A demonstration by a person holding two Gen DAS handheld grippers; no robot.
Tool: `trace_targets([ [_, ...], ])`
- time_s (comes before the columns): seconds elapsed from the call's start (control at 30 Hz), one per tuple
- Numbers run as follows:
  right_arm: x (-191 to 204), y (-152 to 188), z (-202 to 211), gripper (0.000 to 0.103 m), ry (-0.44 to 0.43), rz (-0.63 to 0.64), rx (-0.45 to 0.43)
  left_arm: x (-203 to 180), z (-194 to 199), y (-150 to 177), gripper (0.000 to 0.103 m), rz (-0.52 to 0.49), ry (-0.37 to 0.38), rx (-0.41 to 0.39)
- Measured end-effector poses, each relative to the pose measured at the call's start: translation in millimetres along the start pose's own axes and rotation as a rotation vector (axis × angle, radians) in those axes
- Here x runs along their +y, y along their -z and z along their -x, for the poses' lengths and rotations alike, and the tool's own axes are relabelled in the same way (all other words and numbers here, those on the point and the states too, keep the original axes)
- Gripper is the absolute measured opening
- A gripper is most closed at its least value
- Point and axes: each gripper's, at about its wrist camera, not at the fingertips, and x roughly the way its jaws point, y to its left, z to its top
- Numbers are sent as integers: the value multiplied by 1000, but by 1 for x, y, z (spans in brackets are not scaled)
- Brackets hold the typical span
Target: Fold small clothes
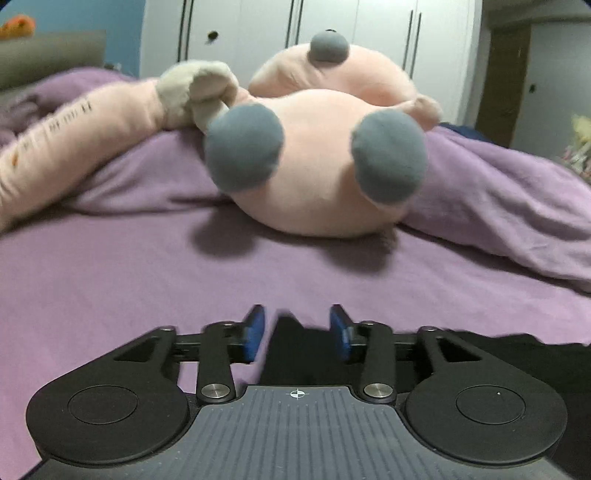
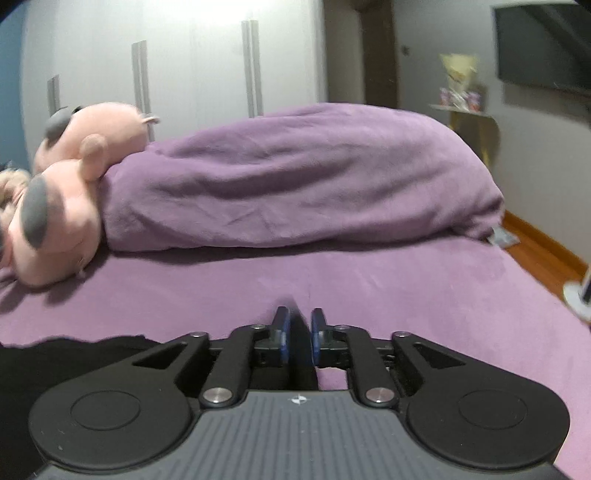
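**Black cloth sits between both your claws on the purple bed**

The black cloth (image 1: 291,354) lies on the purple bed (image 1: 110,280), low down and right in front of you. In the left view it runs up between the two blue pads and spreads out to the right along the bed. In the right view the same black cloth (image 2: 74,354) lies off to the left and also shows as a dark strip between the pads.

Your left claw (image 1: 297,334) is partly open. Its blue pads stand apart, and the cloth sits in the gap. The pads do not squeeze it.

Your right claw (image 2: 298,338) is almost closed, with only a thin gap left. A dark strip of cloth fills that gap. You cannot tell from this view if the pads pinch it.

Farther back on the bed lies a big pink plush toy (image 1: 314,158) with round grey feet. A long pink plush (image 1: 74,136) lies beside it on the left. A heaped purple blanket (image 2: 295,177) sits behind the right claw, touching the pink toy. White wardrobe doors (image 1: 258,33) stand behind the bed.
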Motion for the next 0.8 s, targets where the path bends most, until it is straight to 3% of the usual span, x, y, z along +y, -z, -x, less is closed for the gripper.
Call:
trace_targets([
  [0.07, 2, 3, 9, 26, -96, -104, -15, -9, 5, 12, 56, -15, 75, -18],
  [0.13, 17, 17, 16, 37, -334, -233, 16, -27, 5, 24, 59, -22, 137, -33],
  [0.2, 49, 41, 10, 38, -536, -308, 122, -47, -3, 35, 65, -14, 173, -21],
  [0.27, 80, 65, -1, 38, -605, -293, 209, -63, -16, 45, 66, -30, 174, 15],
  [0.33, 96, 81, -14, 34, -570, -220, 245, -71, -28, 55, 66, -86, 123, 55],
  [0.37, 92, 83, -19, 27, -556, -196, 235, -71, -33, 57, 66, -99, 86, 67],
  [0.5, 39, 65, -32, 25, -437, -201, 150, -58, -38, 59, 66, -46, 82, 66],
  [0.57, 10, 56, -36, 11, -377, -203, 129, -60, -36, 60, 67, -63, 79, 64],
  [0.67, -17, 48, -34, 12, -195, -130, 77, -63, -34, 62, 67, -81, 70, 65],
  [0.8, -45, 48, -30, 15, -73, -254, 60, -64, -35, 62, 67, -95, 61, 68],
])
